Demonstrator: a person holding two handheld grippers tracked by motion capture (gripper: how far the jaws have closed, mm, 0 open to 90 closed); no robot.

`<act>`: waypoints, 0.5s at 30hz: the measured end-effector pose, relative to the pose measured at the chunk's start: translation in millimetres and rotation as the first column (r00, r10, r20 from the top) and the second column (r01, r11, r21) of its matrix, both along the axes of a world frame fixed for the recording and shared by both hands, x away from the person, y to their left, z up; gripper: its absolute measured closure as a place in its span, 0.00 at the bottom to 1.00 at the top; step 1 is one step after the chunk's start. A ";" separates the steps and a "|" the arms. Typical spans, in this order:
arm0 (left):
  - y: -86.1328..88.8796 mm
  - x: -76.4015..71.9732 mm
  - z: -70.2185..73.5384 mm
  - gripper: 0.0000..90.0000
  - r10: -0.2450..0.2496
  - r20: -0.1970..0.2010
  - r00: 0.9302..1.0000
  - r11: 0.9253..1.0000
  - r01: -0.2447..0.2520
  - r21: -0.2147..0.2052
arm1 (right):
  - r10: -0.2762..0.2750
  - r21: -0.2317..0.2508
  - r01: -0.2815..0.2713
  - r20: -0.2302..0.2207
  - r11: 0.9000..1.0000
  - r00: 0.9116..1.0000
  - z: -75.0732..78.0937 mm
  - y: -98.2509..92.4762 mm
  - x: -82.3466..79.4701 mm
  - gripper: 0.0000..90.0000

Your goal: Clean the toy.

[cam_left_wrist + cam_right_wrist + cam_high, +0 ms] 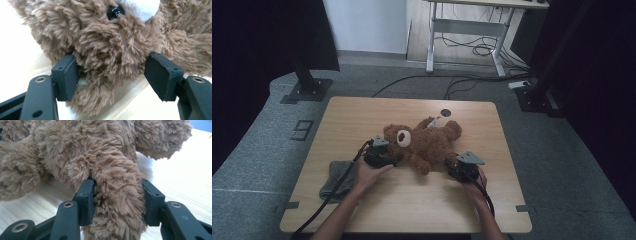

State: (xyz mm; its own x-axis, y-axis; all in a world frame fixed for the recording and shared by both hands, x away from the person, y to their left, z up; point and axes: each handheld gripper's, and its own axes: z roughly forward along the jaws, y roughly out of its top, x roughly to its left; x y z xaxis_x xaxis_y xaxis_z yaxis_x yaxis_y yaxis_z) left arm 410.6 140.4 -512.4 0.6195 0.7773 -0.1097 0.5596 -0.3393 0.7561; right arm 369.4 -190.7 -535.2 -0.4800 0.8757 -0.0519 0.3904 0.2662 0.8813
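I see a brown teddy bear (pixel 424 142) lying on its back near the middle of the wooden table (pixel 362 112), with no box, tray or bowl around it. Its long axis runs across the table at a slant: the head with the pale muzzle lies toward my left side, and the legs lie toward the far right.

A grey cloth (pixel 337 179) lies crumpled on the table by the left edge, near the left forearm and apart from the bear.

My left hand (pixel 368 176) comes in from the bottom and holds the left gripper (pixel 111 75) low over the table, pointed at the bear's head. In the left gripper view its jaws stand wide on either side of a lump of fur just below the bear's dark eye; the left pad touches the fur, while the right pad stands clear of it, so I don't have a grip there.

My right hand (pixel 475 187) holds the right gripper (pixel 117 202) low at the bear's near side. In the right gripper view its jaws are at a middling width and pressed on both sides of one furry limb, which runs up between the pads to the body. I can't tell which limb it is.
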 end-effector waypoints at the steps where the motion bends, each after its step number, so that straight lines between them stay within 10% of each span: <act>1: -0.2 1.2 0.3 0.33 -0.003 0.001 1.000 1.000 0.003 0.002 | 0.002 0.002 -0.002 0.003 1.000 1.000 -0.4 -0.5 0.0 0.58; 9: 9.1 -8.2 11.4 0.31 -0.008 0.039 0.999 1.000 0.009 -0.007 | 0.001 -0.001 -0.001 0.033 1.000 0.999 2.6 -3.0 -5.8 0.46; 15: 30.8 -32.1 32.0 0.30 -0.003 0.109 0.994 0.999 0.009 -0.049 | 0.005 0.089 -0.012 0.079 0.996 0.997 9.8 -12.1 -18.4 0.30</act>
State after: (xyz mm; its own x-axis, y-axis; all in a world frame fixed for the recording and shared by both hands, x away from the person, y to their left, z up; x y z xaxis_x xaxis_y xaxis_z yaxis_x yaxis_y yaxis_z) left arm 378.5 171.2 -480.4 0.6347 0.7687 -0.0792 0.4707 -0.3032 0.8285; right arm 351.0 -202.8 -525.4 -0.4847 0.8746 -0.0112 0.3169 0.1875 0.9297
